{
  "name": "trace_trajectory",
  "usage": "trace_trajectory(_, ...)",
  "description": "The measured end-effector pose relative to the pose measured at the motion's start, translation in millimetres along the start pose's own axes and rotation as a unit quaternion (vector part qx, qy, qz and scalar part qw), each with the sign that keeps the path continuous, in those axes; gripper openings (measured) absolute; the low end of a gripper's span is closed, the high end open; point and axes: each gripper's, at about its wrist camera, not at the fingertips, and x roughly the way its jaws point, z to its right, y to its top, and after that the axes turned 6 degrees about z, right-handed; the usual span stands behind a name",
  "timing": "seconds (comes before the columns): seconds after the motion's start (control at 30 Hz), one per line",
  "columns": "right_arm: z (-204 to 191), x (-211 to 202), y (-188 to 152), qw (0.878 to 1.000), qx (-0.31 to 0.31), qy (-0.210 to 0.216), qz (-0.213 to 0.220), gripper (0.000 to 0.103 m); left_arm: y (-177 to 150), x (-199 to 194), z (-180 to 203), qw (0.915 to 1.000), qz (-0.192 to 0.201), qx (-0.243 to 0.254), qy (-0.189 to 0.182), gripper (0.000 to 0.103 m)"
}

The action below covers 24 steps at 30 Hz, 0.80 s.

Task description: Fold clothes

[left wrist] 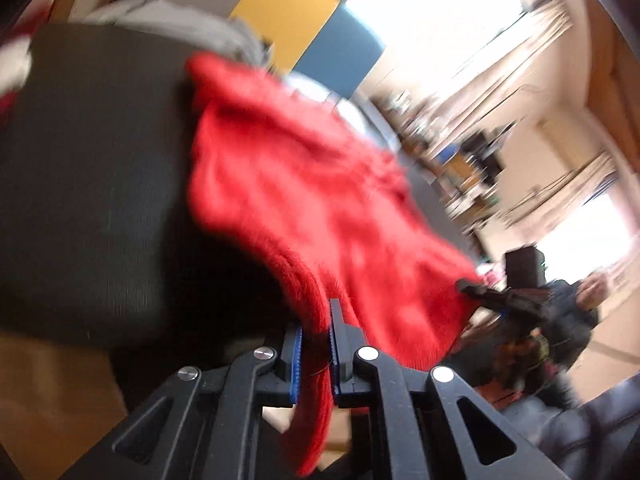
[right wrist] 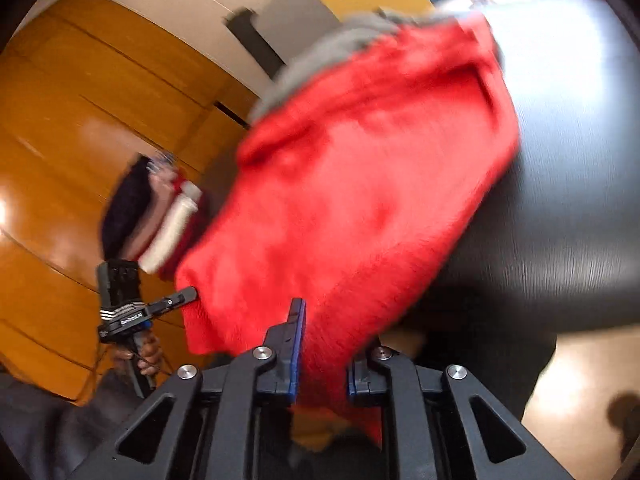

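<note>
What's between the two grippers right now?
The red garment spans the stretch: the left gripper pinches one edge, the right gripper another. Both wrist views show it.

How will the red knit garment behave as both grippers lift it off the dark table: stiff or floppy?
Likely floppy: the red knit garment sags between the left gripper and the right gripper. Its fuzzy knit probably grips the pads rather than slipping. It looks fairly light, hanging from two pinched corners.

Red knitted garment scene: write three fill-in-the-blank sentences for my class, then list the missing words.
1. Both grippers are shut on the ____ knitted garment.
2. The garment trails onto a dark ____ table.
3. Behind it lies a heap of ____ cloth.
Missing words: red; grey; grey. The left gripper and right gripper each pinch an edge.
</note>
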Motion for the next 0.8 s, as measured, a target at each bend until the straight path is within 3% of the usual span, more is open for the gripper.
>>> trace_trajectory(0.13, -4, -13, 38, 0.998, 0.005, 0.036, 0.046, 0.017, 54, -12, 9, 0.9961, 0.067, -0.004, -0.057, 0.009)
trace_trajectory(0.23, 1, -11, 70, 0.996, 0.014, 0.054, 0.073, 0.017, 94, 2, 9, 0.9930, 0.092, -0.009, -0.073, 0.009)
trace_trajectory(0.33, 15, -3, 101, 0.994, 0.032, 0.058, 0.088, 0.017, 131, 36, -6, 0.9938, 0.090, -0.032, -0.057, 0.009)
trace_trajectory(0.43, 52, 25, 144, 0.993, 0.061, 0.032, 0.095, 0.017, 165, 94, -39, 0.9943, 0.077, -0.074, -0.003, 0.009)
trace_trajectory(0.53, 99, 63, 173, 0.992, 0.102, -0.008, 0.076, 0.018, 173, 148, -84, 0.9905, 0.027, -0.125, 0.053, 0.009)
trace_trajectory(0.6, 130, 91, 176, 0.989, 0.135, -0.035, 0.043, 0.019, 167, 170, -103, 0.9878, 0.004, -0.141, 0.065, 0.008)
trace_trajectory(0.63, 141, 101, 172, 0.988, 0.144, -0.034, 0.032, 0.010, 164, 166, -102, 0.9889, 0.008, -0.135, 0.061, 0.008)
trace_trajectory(0.8, 133, 79, 141, 0.992, 0.123, -0.009, 0.035, 0.010, 137, 141, -86, 0.9933, -0.007, -0.083, 0.079, 0.009)
